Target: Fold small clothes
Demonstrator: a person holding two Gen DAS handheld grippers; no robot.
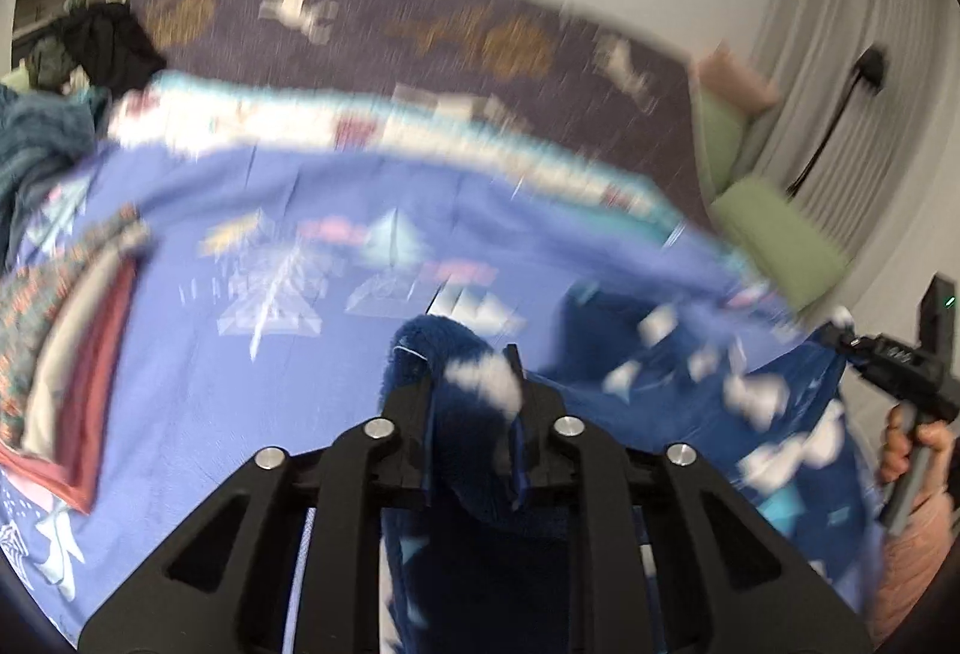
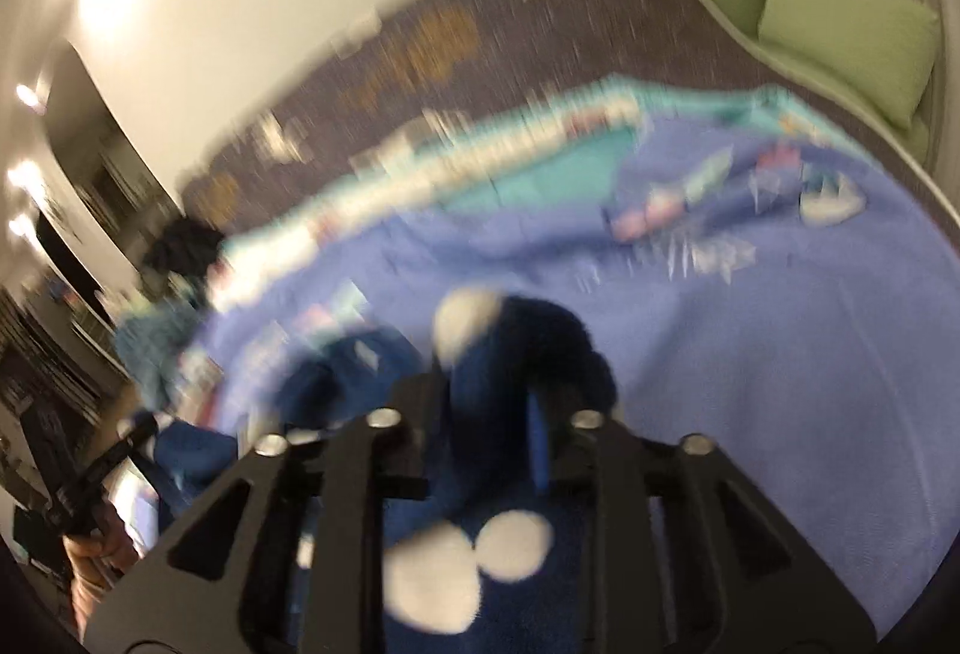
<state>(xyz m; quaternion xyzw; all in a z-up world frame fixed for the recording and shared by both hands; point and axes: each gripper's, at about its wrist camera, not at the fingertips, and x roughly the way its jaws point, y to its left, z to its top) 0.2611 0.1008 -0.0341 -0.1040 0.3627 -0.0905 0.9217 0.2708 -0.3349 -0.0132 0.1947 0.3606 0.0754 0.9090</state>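
A dark blue fleece garment (image 1: 660, 372) with white patches hangs spread between my two grippers, low over the blue patterned bed sheet (image 1: 240, 354). My left gripper (image 1: 471, 372) is shut on a bunched hump of its edge, and the cloth fills the gap between the fingers. In the right wrist view the same garment (image 2: 468, 564) runs up between the fingers of my right gripper (image 2: 486, 402). Those jaws stand apart with the cloth lying loosely between them. Both views are blurred. A person's hand (image 1: 912, 444) carrying the right gripper shows at the right edge.
A stack of folded clothes (image 1: 72, 354) lies on the sheet at the left. A heap of unfolded clothes (image 1: 90, 48) sits at the far left corner. Behind the sheet lies a dark purple blanket (image 1: 420, 54). Green pillows (image 2: 852, 36) rest by the curtain at the right.
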